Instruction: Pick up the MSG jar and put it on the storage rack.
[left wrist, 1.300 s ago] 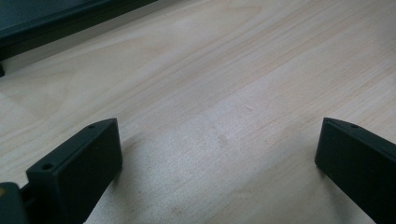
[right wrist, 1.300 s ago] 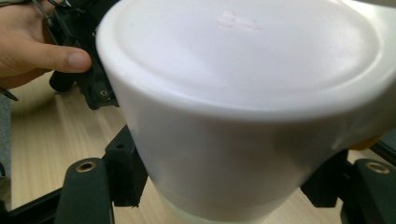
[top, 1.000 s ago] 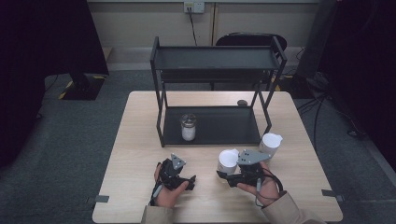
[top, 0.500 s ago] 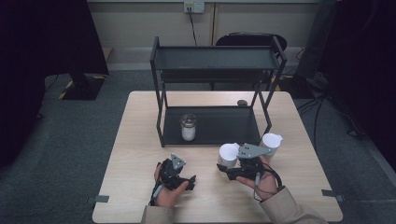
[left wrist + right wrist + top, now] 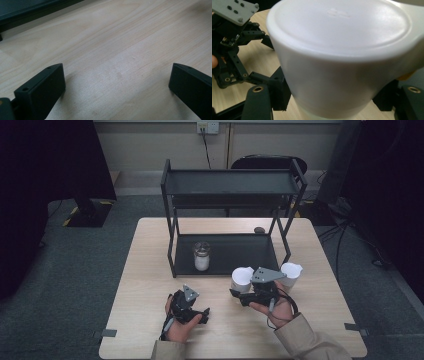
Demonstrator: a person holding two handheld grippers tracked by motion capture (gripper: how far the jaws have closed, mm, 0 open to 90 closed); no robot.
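My right gripper [image 5: 241, 295] is shut on a white cup [image 5: 242, 279], held just above the table in front of the black shelf rack [image 5: 227, 185]. In the right gripper view the cup [image 5: 337, 50] is tilted so its flat underside faces the camera, and it sits between the black fingers [image 5: 259, 100]. A second white cup [image 5: 290, 272] stands on the table just right of that hand. My left gripper [image 5: 192, 309] rests low over the wood near the front edge. Its jaws [image 5: 117, 82] stand wide apart with only bare wood between them.
A glass jar [image 5: 201, 256] with white contents stands on the rack's lower shelf, at its left. A small dark object [image 5: 259, 230] lies on the table behind the rack. A chair [image 5: 267, 162] stands beyond the wooden table [image 5: 145, 270]. The left gripper [image 5: 234, 37] lies close to the cup.
My right gripper has carried the white cup a little farther from the front edge, toward the rack. The left gripper has stayed where it was.
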